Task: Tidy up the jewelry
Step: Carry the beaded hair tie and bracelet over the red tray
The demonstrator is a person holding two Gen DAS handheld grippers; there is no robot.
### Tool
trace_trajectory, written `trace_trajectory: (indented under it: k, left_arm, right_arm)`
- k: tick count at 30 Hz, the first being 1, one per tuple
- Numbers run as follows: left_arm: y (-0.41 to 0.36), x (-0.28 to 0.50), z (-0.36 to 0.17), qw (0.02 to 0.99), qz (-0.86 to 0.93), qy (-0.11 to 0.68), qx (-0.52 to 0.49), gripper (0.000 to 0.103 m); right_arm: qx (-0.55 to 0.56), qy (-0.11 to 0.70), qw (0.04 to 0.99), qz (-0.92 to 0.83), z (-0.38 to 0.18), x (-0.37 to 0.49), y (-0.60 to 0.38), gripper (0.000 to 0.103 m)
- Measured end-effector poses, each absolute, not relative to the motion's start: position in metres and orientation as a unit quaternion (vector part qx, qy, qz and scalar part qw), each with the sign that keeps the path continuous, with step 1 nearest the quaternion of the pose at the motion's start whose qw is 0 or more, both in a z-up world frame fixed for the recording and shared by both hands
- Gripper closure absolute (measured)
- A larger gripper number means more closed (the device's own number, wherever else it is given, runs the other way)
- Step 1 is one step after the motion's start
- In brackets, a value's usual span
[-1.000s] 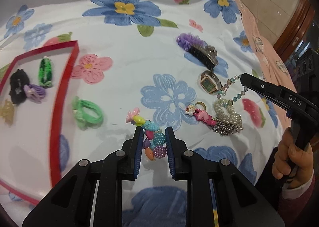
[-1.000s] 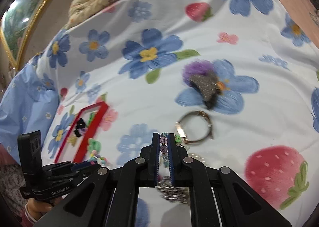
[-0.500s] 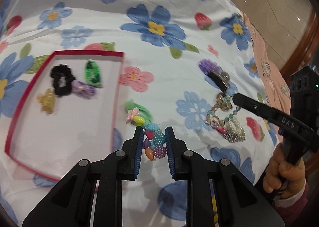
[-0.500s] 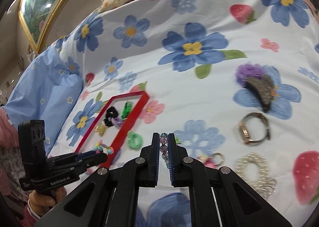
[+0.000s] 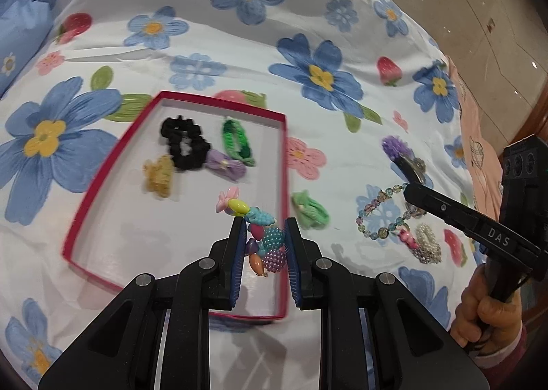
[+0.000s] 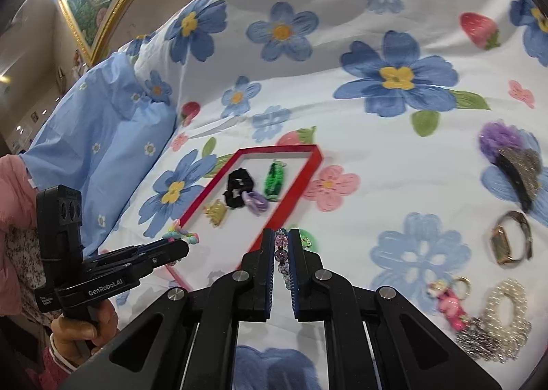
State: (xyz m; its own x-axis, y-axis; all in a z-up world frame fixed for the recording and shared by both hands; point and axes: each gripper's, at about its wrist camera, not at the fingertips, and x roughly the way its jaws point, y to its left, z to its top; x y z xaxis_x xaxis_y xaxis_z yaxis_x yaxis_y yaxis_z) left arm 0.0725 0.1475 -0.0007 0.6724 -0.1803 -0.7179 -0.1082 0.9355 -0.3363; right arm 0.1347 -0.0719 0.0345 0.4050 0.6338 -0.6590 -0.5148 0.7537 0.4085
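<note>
Above the near right corner of the shallow red-rimmed tray (image 5: 284, 164), the left gripper (image 5: 263, 236) clamps a chunky multicoloured plastic bead bracelet (image 5: 262, 236); the right gripper (image 6: 281, 246) pinches a translucent glass-bead bracelet (image 5: 383, 215) (hanging right of the tray). Next, probably: release inside.

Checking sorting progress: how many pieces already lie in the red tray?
4, clustered at the tray's far end: black scrunchie, green braided tie, purple bow, yellow clip.
</note>
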Motion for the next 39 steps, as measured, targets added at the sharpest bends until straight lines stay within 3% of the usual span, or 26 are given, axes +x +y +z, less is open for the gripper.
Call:
trace_trajectory:
  k: [19,39]
  left_arm:
    - [0.203,0.081,-0.025,0.886,0.025,0.419,-0.198,0.083]
    - [0.225,0.12,-0.076,0.858,0.04,0.473,-0.194,0.083]
  right_arm:
    - [0.056,0.426,0.797,0.425,0.03,0.148,0.033,0.096]
    - [-0.01,0.489,0.781,0.389,-0.044,0.191,0.071,0.095]
